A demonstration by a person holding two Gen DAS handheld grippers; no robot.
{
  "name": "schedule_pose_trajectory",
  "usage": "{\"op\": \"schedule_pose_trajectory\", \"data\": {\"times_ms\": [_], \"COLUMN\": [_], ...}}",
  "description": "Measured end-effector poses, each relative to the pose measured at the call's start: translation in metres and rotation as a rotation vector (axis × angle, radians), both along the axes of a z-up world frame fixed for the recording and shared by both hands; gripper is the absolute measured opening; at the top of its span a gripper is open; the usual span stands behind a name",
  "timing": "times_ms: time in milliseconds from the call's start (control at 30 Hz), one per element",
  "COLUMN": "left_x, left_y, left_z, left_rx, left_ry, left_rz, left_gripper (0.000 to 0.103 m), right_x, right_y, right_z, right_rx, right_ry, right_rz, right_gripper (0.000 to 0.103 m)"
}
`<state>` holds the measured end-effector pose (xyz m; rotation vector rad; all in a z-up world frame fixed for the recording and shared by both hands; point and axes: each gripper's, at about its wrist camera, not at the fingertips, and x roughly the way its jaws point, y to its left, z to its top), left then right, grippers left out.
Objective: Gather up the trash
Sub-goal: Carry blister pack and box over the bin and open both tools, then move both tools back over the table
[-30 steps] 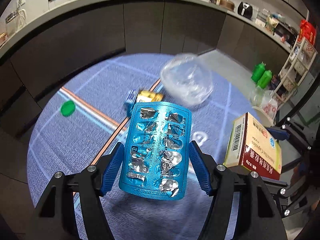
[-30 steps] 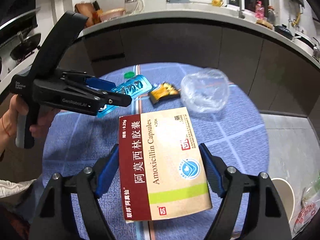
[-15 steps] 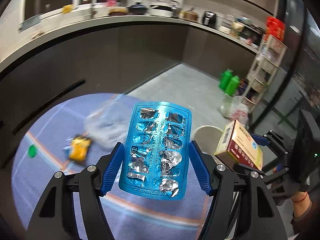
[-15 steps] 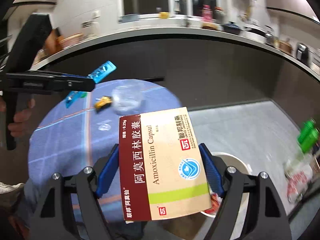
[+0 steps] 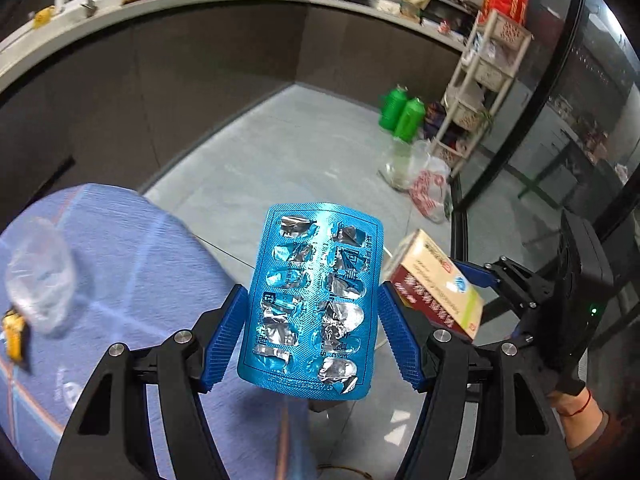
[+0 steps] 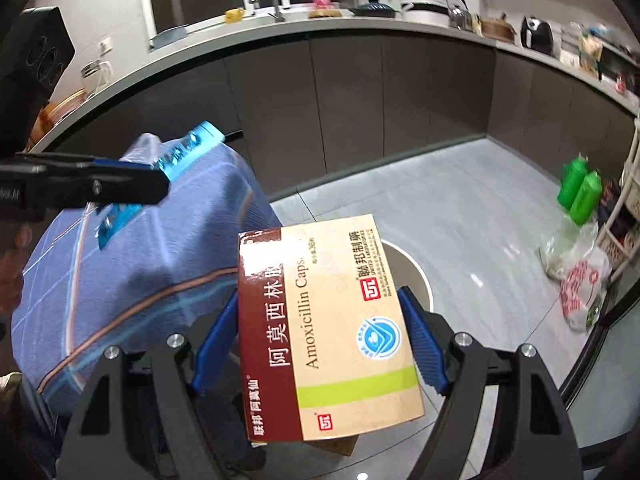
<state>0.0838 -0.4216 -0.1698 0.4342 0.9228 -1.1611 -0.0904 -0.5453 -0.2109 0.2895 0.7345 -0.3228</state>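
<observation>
Left gripper [image 5: 312,328] pinches the blue blister pack [image 5: 312,300] between its blue pads, pack upright, foil side to the camera, most pockets torn open. It hangs past the edge of the blue-cloth table [image 5: 132,264], over grey floor. On the table at the left: a crumpled clear plastic cup [image 5: 40,276] and a small yellow wrapper [image 5: 14,334] just beside it, both blurred.

Right gripper [image 6: 320,340] clamps the Amoxicillin box [image 6: 328,332] by its side walls, jaws pressed on it, box tilted slightly. Box sits over a round white rim [image 6: 420,276] on the floor, probably a bin, mostly hidden behind the box. In the left view the box [image 5: 436,280] is just right of the blister pack, apart from it.

Far right on the floor: two green bottles [image 6: 580,192] and a red-printed plastic bag [image 6: 580,284] beside a shelf rack [image 5: 480,80].
</observation>
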Motion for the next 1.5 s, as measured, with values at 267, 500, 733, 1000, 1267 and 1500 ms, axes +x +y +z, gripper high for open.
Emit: {"op": "schedule_pose_trajectory", "data": {"times_ms": [267, 500, 733, 1000, 1267, 1500], "left_x": [-0.001, 0.005, 0.008, 0.006, 0.004, 0.0], "left_y": [-0.055, -0.08, -0.081, -0.073, -0.052, -0.031], "left_z": [-0.047, -0.069, -0.06, -0.058, -0.043, -0.015], "left_rx": [0.075, 0.124, 0.054, 0.072, 0.049, 0.046], "left_ry": [0.025, -0.024, -0.073, -0.066, -0.066, -0.065], "left_rz": [-0.019, 0.01, 0.07, 0.084, 0.09, 0.129], "left_gripper": [0.063, 0.065, 0.095, 0.095, 0.095, 0.095], "right_x": [0.019, 0.041, 0.036, 0.022, 0.02, 0.018], "right_y": [-0.037, -0.045, -0.031, -0.034, -0.026, -0.011], "right_z": [-0.039, -0.07, -0.082, -0.08, -0.063, -0.039], "right_rx": [0.038, 0.025, -0.066, -0.038, -0.057, -0.077], "right_ry": [0.02, 0.06, 0.079, 0.06, 0.054, 0.032], "right_rz": [-0.005, 0.034, 0.083, 0.052, 0.048, 0.058], "right_gripper": [0.078, 0.079, 0.1, 0.1, 0.1, 0.1]}}
